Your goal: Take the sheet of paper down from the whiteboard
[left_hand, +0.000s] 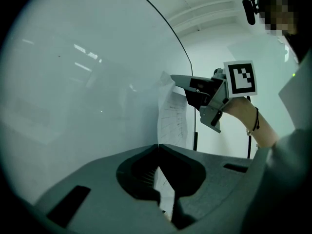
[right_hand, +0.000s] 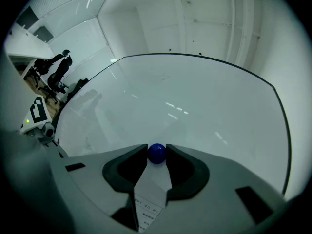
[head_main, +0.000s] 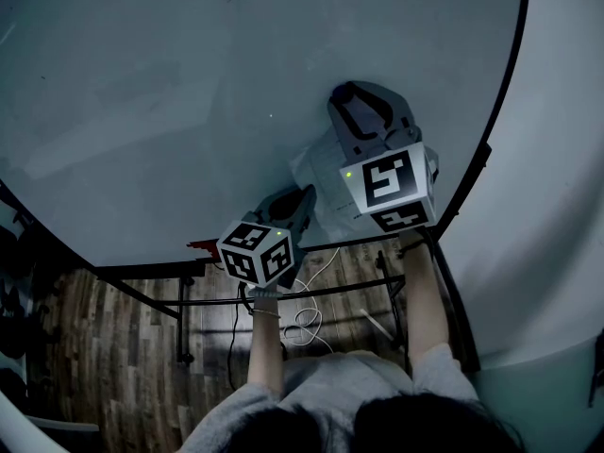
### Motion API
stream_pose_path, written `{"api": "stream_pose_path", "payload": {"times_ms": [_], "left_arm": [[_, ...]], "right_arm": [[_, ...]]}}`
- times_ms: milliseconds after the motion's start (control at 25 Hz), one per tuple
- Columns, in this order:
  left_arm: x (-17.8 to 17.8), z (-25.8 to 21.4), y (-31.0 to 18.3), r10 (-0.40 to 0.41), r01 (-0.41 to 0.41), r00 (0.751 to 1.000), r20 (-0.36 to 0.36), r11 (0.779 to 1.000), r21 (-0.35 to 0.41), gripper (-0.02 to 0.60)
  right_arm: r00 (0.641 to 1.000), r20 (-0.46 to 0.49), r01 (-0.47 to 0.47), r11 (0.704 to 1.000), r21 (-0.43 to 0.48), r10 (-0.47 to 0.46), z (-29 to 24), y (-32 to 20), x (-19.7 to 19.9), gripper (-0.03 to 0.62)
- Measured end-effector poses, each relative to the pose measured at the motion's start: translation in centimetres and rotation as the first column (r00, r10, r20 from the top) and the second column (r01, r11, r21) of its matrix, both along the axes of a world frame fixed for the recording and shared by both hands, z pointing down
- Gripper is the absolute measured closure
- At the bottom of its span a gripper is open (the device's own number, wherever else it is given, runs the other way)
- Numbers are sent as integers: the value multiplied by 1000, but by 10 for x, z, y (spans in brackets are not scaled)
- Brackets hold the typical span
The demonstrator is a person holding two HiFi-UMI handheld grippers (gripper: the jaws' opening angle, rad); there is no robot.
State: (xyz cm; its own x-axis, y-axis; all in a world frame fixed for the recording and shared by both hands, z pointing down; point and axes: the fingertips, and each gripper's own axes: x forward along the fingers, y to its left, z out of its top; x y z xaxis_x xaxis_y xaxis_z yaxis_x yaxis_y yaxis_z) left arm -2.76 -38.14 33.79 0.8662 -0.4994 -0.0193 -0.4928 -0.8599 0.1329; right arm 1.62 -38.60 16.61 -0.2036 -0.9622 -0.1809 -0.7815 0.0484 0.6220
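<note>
Your forearms (head_main: 267,333) reach up from the bottom of the head view toward the whiteboard (head_main: 170,92), a wide pale board that fills most of that view and stands on a black stand (head_main: 179,319) over a wooden floor (head_main: 85,347). At the whiteboard's lower right corner is the sheet of paper (head_main: 326,210), printed with faint lines; seen from your left side, it shows as a narrow strip standing a little off the board. Your left gripper (head_main: 310,194) is at the sheet's lower part, just above the whiteboard's bottom edge. Its jaws are brought together at the tips with the paper pinched between them. Your right gripper (head_main: 354,90) is higher, at the top of the sheet and near the whiteboard's right edge. Its jaws are clamped on a small blue magnet (right_hand: 156,153), a round ball that touches both tips and sits against the top of the sheet.
</note>
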Motion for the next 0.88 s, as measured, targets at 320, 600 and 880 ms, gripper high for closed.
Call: {"api": "stream_pose_path", "payload": {"times_ms": [320, 600, 880], "left_arm": [[-3, -1, 3, 6, -6, 1000, -13, 1000, -5, 575], [-5, 0, 9, 4, -4, 1000, -25, 1000, -13, 575], [-12, -1, 16, 1, -2, 999, -39, 1000, -18, 575]], "right_arm": [[1000, 12, 19, 1000, -5, -19, 1, 1, -3, 474], [1000, 20, 25, 1000, 0, -25, 4, 6, -5, 454], [999, 39, 14, 1000, 8, -14, 8, 20, -3, 453]]}}
